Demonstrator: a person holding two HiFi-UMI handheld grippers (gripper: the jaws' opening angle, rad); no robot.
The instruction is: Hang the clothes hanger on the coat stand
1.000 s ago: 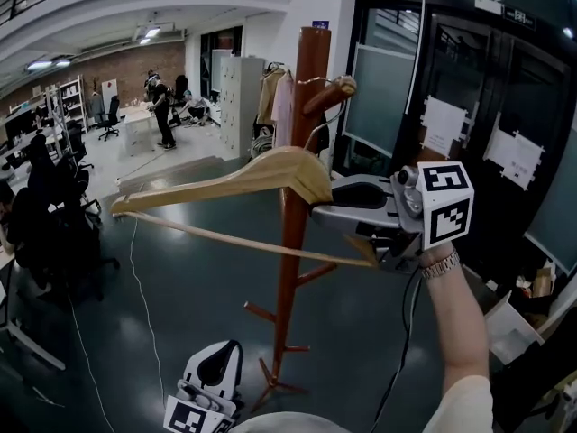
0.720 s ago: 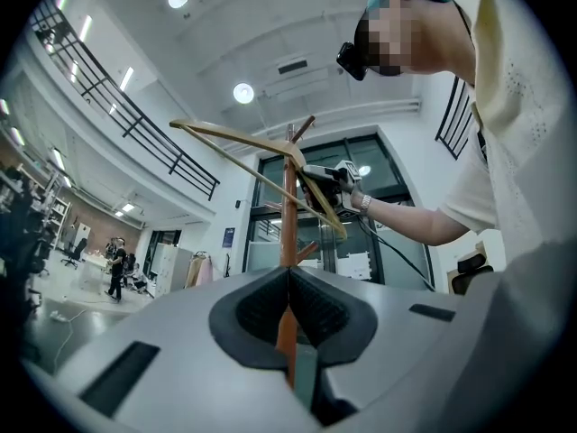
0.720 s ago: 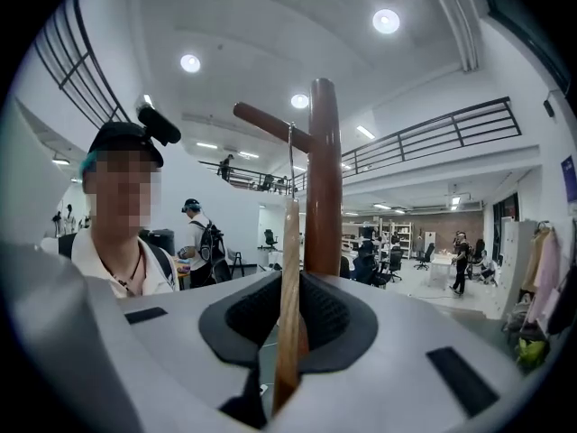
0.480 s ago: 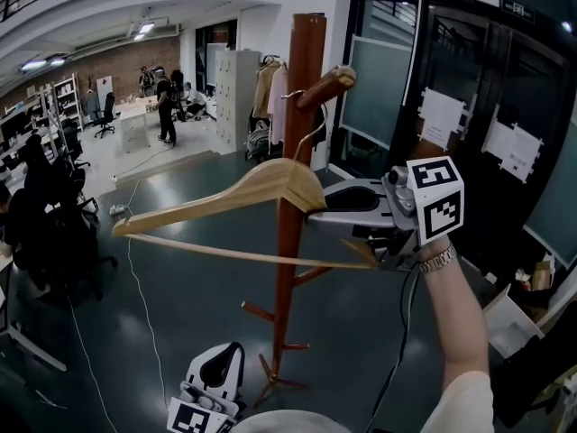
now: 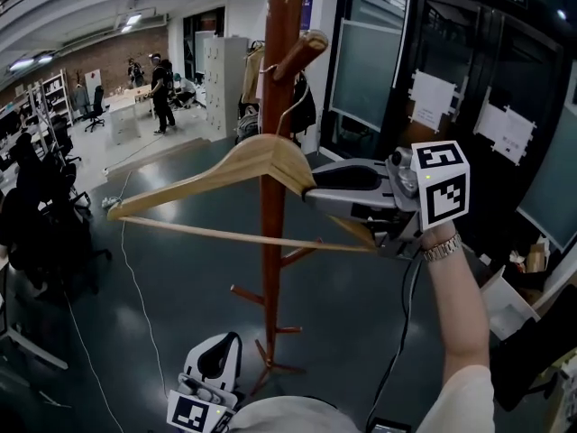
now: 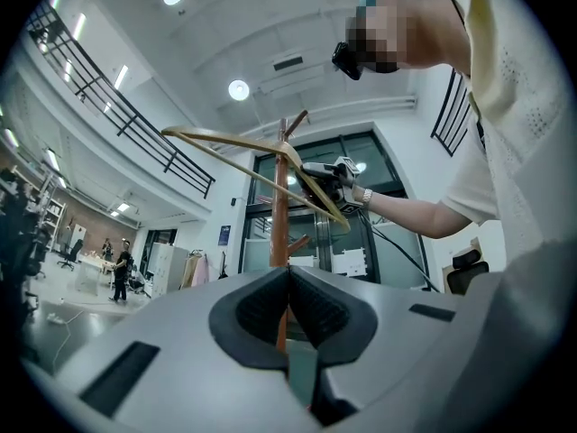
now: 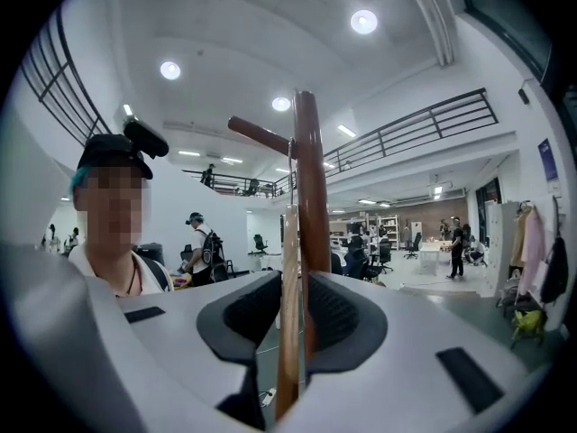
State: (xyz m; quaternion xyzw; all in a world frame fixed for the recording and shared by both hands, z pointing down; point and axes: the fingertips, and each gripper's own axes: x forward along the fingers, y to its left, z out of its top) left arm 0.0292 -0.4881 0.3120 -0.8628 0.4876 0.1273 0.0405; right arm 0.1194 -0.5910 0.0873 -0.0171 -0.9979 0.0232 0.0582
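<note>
Presently the right hand-held gripper (image 5: 311, 195) is easing. Its jaws have just been opening and are standing slightly apart around the hanger (image 5: 225, 165), which is reaching leftward from it. The hook (image 5: 290, 106) is sitting by the stand (image 5: 269, 242) peg (image 5: 304, 50), just beyond. The hanger is probably light, rigid and smooth, so grip near an arm end. The left hand-held gripper (image 6: 288, 278) is resting pressed together, empty. No containers are showing.

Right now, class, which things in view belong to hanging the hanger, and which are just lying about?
In the job: wooden clothes hanger, coat stand, right gripper, its jaws just opening round the hanger's end.
Lying about: left gripper, shut; lockers; floor cable.
</note>
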